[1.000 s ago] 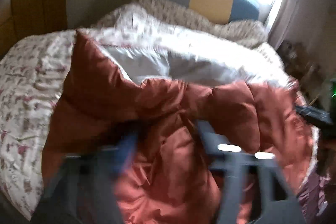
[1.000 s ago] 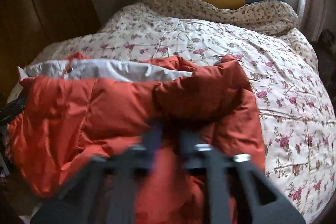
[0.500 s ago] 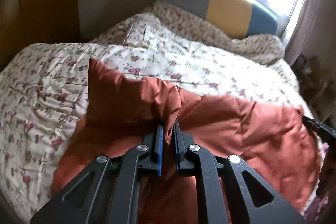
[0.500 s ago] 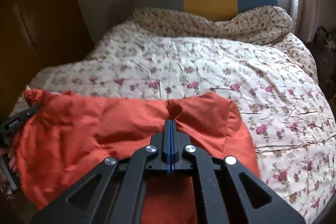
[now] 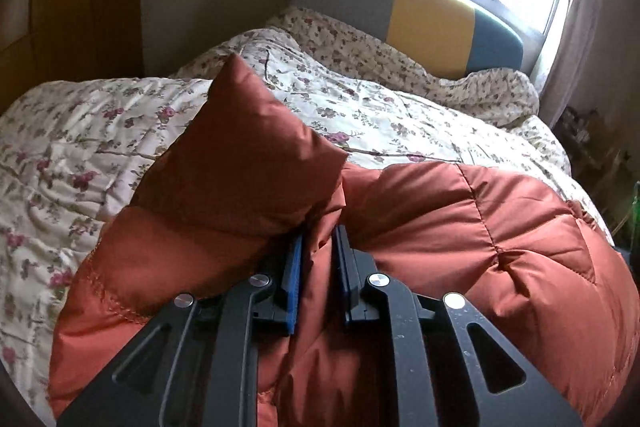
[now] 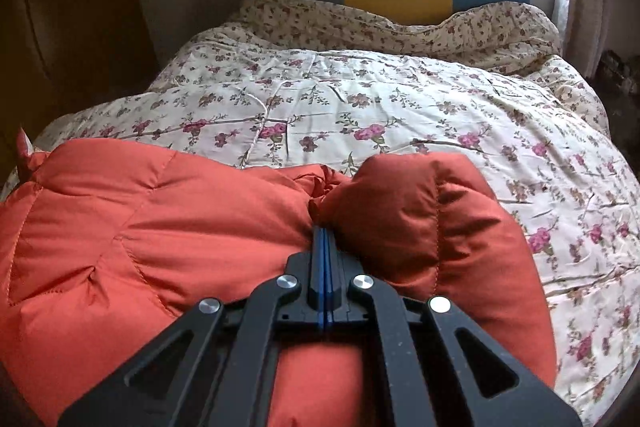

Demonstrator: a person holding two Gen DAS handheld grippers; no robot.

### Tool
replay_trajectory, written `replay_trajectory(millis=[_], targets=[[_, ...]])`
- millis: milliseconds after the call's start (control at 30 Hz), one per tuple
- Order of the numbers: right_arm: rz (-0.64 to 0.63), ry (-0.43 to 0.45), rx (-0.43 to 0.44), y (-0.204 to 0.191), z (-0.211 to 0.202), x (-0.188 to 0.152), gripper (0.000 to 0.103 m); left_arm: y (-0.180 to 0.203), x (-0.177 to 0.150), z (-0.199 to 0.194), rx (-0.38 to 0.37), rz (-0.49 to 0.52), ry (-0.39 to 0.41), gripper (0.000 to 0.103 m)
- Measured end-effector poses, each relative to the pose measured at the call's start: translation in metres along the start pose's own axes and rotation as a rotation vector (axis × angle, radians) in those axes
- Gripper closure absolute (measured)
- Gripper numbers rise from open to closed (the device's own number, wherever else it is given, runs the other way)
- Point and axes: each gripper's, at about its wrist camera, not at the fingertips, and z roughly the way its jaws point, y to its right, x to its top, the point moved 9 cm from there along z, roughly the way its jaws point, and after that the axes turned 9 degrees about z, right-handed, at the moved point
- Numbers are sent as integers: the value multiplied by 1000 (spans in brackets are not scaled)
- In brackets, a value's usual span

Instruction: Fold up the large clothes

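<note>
— What do we see, largest first?
— One bed (image 6: 400, 99) under one floral quilt (image 5: 400, 115), one rust-orange padded jacket (image 5: 460, 227) spread across its near end.
— And our two grippers?
— Left gripper (image 5: 319, 247): its fingers (image 5: 294, 267) have just closed, clamped on a thick jacket fold. Right gripper (image 6: 325, 247): fingers (image 6: 318, 267) pressed together, pinching the jacket's fabric at their tips.

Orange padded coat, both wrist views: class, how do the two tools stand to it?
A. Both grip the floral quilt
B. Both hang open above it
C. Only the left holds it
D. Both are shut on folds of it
D: the left tool pinches a thick fold of the orange padded coat, and the right tool is clamped on its edge.
</note>
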Motion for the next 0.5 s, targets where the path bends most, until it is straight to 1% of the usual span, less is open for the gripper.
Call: replay_trajectory(millis=[133,167,233,267,333,367,400,433,467,500], targets=[[4,18,-5,0,-1,0,103,1,-1,1,8,3,14,89],[-5,17,-14,-1,-3,2,103,1,0,0,13,6,16,87],[-14,1,-28,-2,-7,4,102,3,1,-5,44,11,6,86],[-13,2,-41,-2,-12,7,101,3,3,-9,66,-2,-8,82],[16,33,-43,-5,-31,15,86,1,8,-20,107,-45,-32,66],[36,57,-35,-8,-42,20,67,2,14,-31,117,-91,-30,44],[54,86,-23,-12,-54,25,57,4,21,-40,115,-126,-8,30],[66,122,-15,-18,-68,33,57,9,31,-51,102,-161,28,28],[68,143,-11,-26,-77,38,58,14,39,-57,94,-173,51,28],[68,151,8,-38,-83,41,61,22,48,-62,100,-167,63,28]])
